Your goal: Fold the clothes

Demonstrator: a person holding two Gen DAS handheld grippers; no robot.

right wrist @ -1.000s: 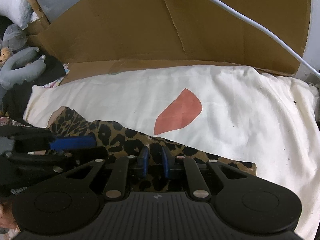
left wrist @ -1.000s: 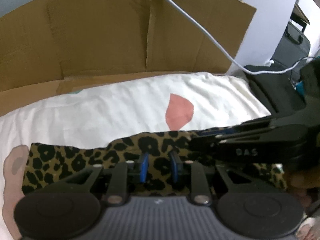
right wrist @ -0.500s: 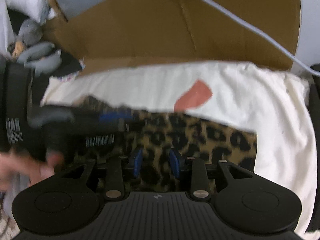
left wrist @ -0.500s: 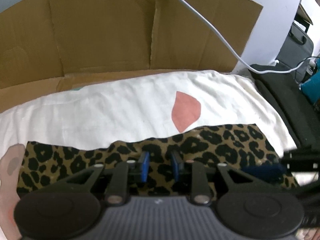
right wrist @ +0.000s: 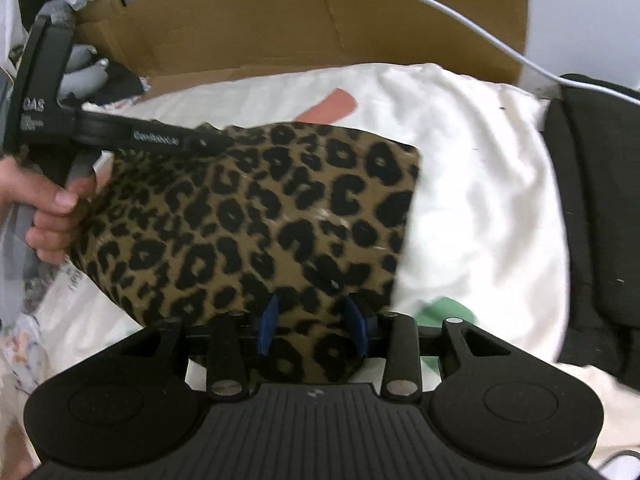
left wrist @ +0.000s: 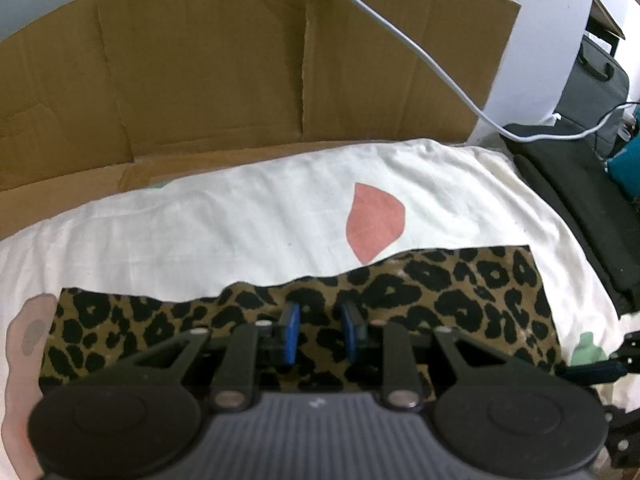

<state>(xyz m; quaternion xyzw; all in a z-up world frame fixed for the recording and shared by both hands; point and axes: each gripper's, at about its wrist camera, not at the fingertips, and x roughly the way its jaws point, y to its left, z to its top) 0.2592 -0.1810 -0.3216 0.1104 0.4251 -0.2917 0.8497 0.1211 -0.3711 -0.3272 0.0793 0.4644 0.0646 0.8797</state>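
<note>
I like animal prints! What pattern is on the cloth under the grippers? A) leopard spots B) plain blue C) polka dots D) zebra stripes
A: the cloth lying on the white sheet is tan with black leopard spots.

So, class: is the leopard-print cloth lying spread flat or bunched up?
Mostly spread flat: the leopard-print cloth lies as a wide panel on the white sheet, with one small ripple along its far edge.
</note>
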